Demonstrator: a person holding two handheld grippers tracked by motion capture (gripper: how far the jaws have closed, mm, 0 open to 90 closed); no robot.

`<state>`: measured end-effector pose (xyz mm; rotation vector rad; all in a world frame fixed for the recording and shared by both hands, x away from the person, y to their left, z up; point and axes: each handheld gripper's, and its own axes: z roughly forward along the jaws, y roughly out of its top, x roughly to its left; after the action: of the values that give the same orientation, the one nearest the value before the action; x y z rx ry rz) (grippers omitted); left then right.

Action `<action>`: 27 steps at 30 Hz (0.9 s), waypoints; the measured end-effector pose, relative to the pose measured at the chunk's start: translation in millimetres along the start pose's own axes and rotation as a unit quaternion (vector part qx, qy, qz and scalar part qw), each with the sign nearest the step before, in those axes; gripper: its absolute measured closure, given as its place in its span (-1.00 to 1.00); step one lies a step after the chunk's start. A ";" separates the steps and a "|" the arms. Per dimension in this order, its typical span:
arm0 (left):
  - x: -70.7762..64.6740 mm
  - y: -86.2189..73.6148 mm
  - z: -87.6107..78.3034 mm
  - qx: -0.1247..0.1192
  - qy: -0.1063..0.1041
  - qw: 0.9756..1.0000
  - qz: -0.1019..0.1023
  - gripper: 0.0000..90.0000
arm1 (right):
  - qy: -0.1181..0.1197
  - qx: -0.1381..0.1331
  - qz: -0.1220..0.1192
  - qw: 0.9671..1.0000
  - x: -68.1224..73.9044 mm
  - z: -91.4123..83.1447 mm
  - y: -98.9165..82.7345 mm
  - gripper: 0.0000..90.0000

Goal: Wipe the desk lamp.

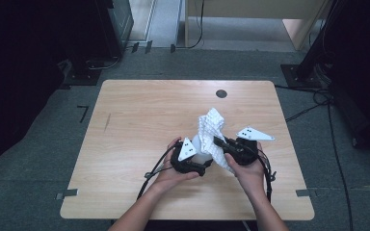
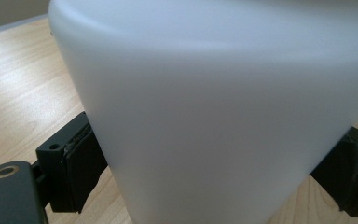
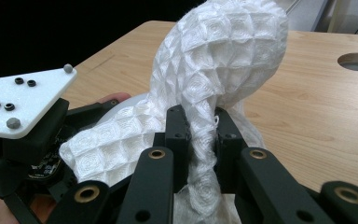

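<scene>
the light wooden table [image 1: 125,144] with rounded corners carries a round dark cable hole [image 1: 221,94] near its far edge. both hand-held grippers work above the near middle of the tabletop.

the left gripper [image 1: 198,161], held in the person's left hand [image 1: 171,175], has its two black jaws spread wide around a smooth, translucent white plastic cup [image 2: 214,116]. in the left gripper view the pads [image 2: 81,163] press against the cup's wall on both sides, so the gripper is clamped on the cup. the cup narrows toward the jaws. in the high view the cup [image 1: 200,147] shows as a pale rounded shape between the two grippers, partly covered by cloth.

the right gripper [image 3: 200,128], held in the person's right hand [image 1: 248,175], is closed on a white quilted cloth with a diamond-stitch pattern [image 3: 219,51]. the jaws pinch a bunched, twisted strand of the cloth between them. above the jaws the cloth rises in a rounded fold; another part drapes down toward the left gripper, over the cup. in the high view the cloth [image 1: 211,125] stands up in a peak above the grippers.

the grey three-cornered plate [image 3: 23,100] of the left gripper appears close by in the right gripper view.
</scene>
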<state>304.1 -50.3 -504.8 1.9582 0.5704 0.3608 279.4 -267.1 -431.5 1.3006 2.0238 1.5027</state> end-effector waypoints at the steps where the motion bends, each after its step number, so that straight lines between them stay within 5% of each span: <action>1: -0.1 0.1 -0.4 0.001 0.000 1.000 0.001 -0.82 | -0.001 -0.001 0.001 1.000 0.2 0.0 -0.3 0.77; 6: -2.0 0.8 -11.3 0.019 0.004 1.000 0.008 -0.82 | 0.012 0.006 0.004 1.000 3.7 -0.2 -0.7 0.77; 9: -3.2 -0.1 -28.2 0.038 0.017 0.999 0.029 -0.82 | 0.030 0.014 0.002 0.999 10.6 1.3 -1.7 0.77; 16: -7.5 1.7 -71.4 0.107 0.043 0.991 0.062 -0.82 | 0.068 0.032 -0.005 0.997 35.1 11.3 -6.0 0.77; 19: -9.1 -0.6 -83.8 0.114 0.038 0.991 0.056 -0.82 | 0.075 0.039 -0.011 0.996 42.7 14.3 -9.0 0.77; 23: -7.9 -3.4 -86.5 0.109 0.032 0.992 0.048 -0.82 | 0.076 0.040 -0.008 0.996 48.3 15.1 -10.8 0.77; 27: -11.8 -1.7 -79.5 0.126 0.032 0.990 0.058 -0.82 | 0.089 0.026 -0.011 0.996 53.3 12.1 -9.1 0.77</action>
<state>255.1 4.3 -471.7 2.2355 0.5666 0.4429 254.4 -217.6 -430.5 1.1956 2.1938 1.6182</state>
